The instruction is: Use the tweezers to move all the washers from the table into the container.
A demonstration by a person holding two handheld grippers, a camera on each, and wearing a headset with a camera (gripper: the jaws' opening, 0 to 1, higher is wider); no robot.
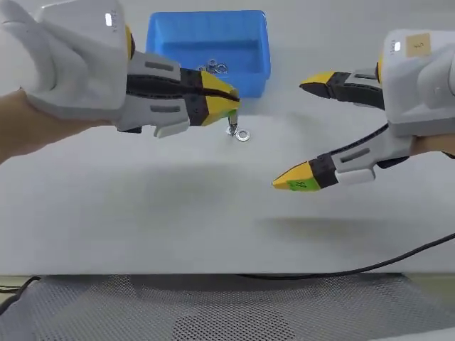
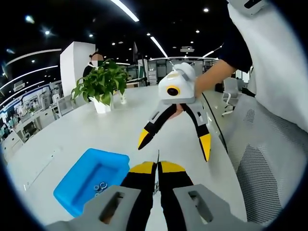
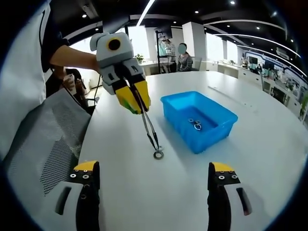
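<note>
White desk [image 1: 142, 213], open office behind. Nearest, the right gripper [image 1: 290, 135] hovers with its jaws spread wide, holding nothing. Just past it, a small silver washer [image 1: 244, 134] lies flat on the desk. The thin metal tweezers [image 3: 148, 122] slant steeply down, tips right at its edge, and the left gripper [image 1: 231, 99] is clamped on them. Farthest back, the blue container [image 1: 153, 42] holds several washers [image 1: 213, 68].
</note>
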